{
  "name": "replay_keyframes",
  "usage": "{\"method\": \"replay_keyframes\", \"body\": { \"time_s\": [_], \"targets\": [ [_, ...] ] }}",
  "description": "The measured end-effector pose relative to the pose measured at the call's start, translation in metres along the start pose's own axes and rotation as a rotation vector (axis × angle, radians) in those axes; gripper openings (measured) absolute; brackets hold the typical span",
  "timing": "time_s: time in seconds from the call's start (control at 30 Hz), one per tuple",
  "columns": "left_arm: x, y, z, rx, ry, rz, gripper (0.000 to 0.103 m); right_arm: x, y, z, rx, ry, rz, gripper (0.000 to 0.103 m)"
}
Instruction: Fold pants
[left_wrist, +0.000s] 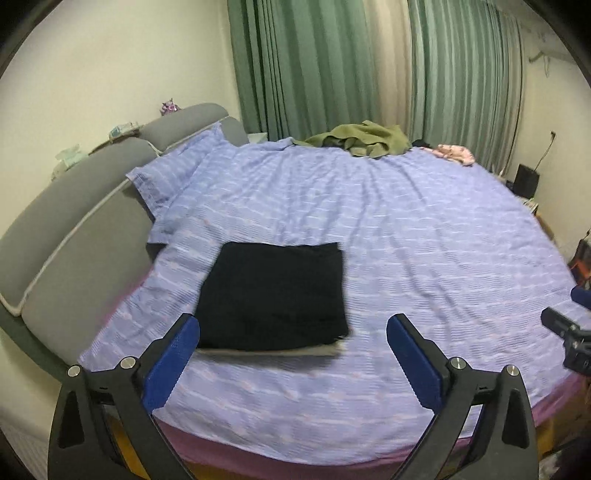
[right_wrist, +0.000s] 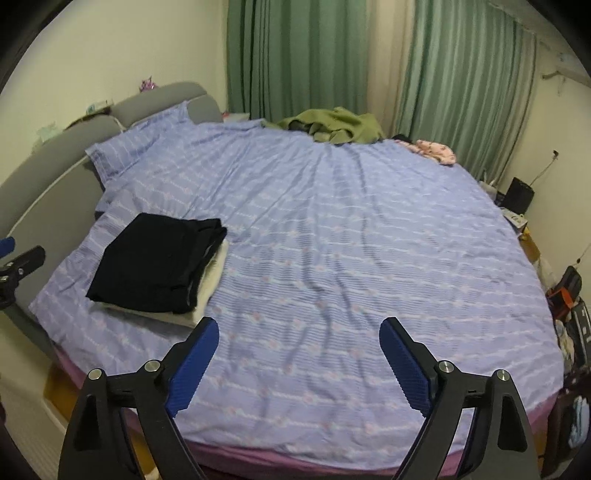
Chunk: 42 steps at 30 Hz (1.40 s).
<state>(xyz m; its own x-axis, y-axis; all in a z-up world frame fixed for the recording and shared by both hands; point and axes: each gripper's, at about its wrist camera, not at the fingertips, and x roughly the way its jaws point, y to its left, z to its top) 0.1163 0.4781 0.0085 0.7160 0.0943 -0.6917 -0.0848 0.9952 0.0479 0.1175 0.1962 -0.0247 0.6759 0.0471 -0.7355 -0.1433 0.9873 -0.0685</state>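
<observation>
Task status: the black pants (left_wrist: 271, 295) lie as a compact, squared rectangle on the bed (left_wrist: 424, 258), at centre-left of the left wrist view and at middle left of the right wrist view (right_wrist: 155, 264). The folding appears complete or nearly so; no leg or waistband hangs loose. The pants rest on top of a pale folded item (right_wrist: 207, 291), whose edge shows along the lower and right sides of the stack. What remains, judged from this layout, is at most a final straightening of edges, or taking up another garment.

Gripper state: the left gripper (left_wrist: 293, 354) is spread wide, holding nothing; its left finger sits just in front of the lower left corner of the pants, apart from the cloth. The right gripper (right_wrist: 299, 354) is likewise spread wide and empty, above bare bedspread to the right of the stack.

Other items: an olive green garment (left_wrist: 365, 140) and a pink item (left_wrist: 454, 153) lie crumpled at the far edge of the bed, upper centre of the frame.

Limits of view: the pants show no layer detail in the left wrist view, which is blurred there. The nature of the pale item cannot be determined. Objects at the right frame edge are cut off and unidentifiable.
</observation>
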Motion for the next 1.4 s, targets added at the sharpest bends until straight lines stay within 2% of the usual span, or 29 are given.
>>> {"method": "replay_keyframes", "body": {
  "time_s": [0.13, 0.23, 0.47, 0.57, 0.93, 1.4],
  "targets": [
    [-0.03, -0.035, -0.011, -0.05, 0.011, -0.083, 0.103, -0.037, -0.031, -0.015, 0.01, -0.018, -0.006, 0.09],
    [-0.056, -0.06, -0.022, -0.07, -0.016, -0.085, 0.103, -0.063, -0.055, -0.028, 0.039, -0.033, 0.002, 0.09],
    [-0.096, -0.115, -0.04, 0.028, -0.045, -0.054, 0.103, -0.107, -0.091, -0.052, 0.07, -0.062, -0.004, 0.091],
    [-0.111, -0.133, -0.043, 0.054, -0.064, -0.076, 0.103, -0.12, -0.1, -0.058, 0.079, -0.074, -0.007, 0.091],
    [-0.123, -0.156, -0.041, 0.097, -0.076, -0.128, 0.103, -0.141, -0.11, -0.067, 0.107, -0.1, -0.023, 0.091],
    [-0.126, -0.16, -0.041, 0.097, -0.086, -0.119, 0.103, -0.145, -0.112, -0.069, 0.12, -0.112, -0.015, 0.091]
  ]
}}
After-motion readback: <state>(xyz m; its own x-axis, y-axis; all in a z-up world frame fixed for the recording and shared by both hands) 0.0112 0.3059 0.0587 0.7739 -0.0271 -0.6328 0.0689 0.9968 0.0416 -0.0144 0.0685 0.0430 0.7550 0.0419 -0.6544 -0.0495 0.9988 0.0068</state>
